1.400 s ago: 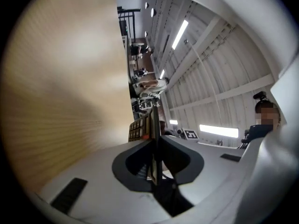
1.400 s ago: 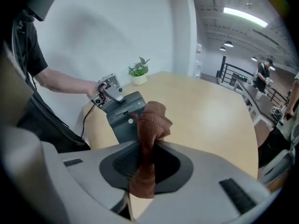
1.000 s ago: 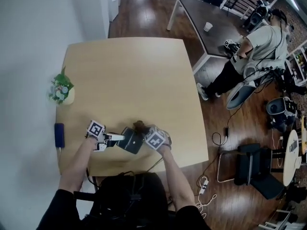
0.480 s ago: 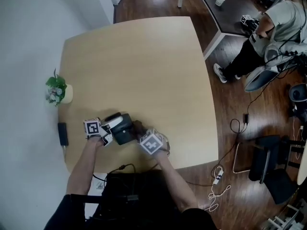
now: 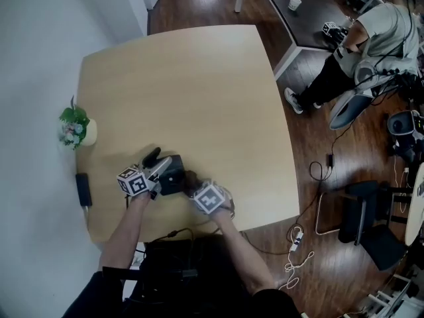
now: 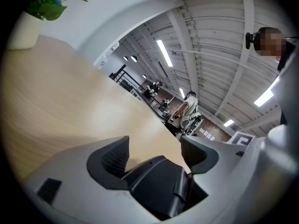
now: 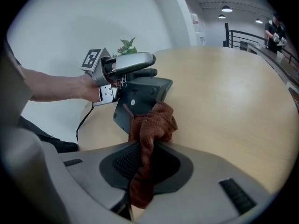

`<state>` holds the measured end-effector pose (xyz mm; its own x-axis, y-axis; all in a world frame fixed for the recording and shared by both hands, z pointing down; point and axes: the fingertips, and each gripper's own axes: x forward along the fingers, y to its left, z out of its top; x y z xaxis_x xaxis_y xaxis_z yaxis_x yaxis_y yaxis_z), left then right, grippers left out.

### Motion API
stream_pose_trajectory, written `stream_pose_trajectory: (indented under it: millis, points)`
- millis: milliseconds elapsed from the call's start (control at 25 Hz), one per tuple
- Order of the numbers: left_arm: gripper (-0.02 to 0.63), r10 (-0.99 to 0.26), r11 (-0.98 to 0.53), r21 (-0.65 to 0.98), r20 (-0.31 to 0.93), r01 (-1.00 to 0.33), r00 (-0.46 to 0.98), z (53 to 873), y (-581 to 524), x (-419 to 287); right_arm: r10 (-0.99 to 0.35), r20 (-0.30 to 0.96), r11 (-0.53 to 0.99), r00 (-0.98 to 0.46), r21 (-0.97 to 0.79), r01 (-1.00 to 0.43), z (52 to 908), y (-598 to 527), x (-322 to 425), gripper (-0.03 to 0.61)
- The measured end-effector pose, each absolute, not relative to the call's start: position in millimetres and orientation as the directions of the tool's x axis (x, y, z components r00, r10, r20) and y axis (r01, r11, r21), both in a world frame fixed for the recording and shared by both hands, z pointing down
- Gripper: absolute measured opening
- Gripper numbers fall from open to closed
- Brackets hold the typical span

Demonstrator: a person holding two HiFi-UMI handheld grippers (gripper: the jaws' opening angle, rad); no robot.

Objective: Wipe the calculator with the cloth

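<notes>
On the table (image 5: 199,78), black calculator (image 5: 173,175), cloth (image 7: 152,125) in right tongs (image 7: 142,164)

Head view steeply overhead; gripper views close, sharing calculator (image 7: 140,96).

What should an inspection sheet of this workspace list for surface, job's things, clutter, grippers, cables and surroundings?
Surface: pale wooden table.
Job's things: calculator near the front edge; brown cloth against it.
Clutter: plant and dark bar at the left edge.
Grippers: left gripper open, its jaws have just been opening, calculator between them; right gripper shut on the cloth.
Cables: power strip with cord on the floor.
Surroundings: wooden floor; person at a dark desk; chair.
</notes>
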<state>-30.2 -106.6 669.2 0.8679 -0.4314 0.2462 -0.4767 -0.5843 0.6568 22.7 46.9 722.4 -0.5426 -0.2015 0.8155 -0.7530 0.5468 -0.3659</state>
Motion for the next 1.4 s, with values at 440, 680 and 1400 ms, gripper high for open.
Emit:
stream_pose_trajectory:
  millis: [440, 680, 1400]
  points:
    - [0.381, -0.268, -0.889, 0.239, 0.421, -0.391, 0.867, 692.2, -84.5, -27.3, -0.136, 0.898, 0.586, -0.418, -0.268, -0.765, 730.3, 55.0, 10.8, 0.066]
    - [0.385, -0.307, -0.933, 0.021, 0.471, -0.358, 0.827, 687.2, -74.1, -27.4, -0.177, 0.895, 0.597, -0.409, -0.233, -0.768, 713.2, 48.2, 10.9, 0.066]
    - [0.259, -0.171, -0.969, 0.010, 0.690, -0.246, 0.704, 709.7, 53.0, -1.1, 0.027, 0.896, 0.993, -0.443, -0.074, -0.087, 688.3, -50.1, -115.4, 0.066]
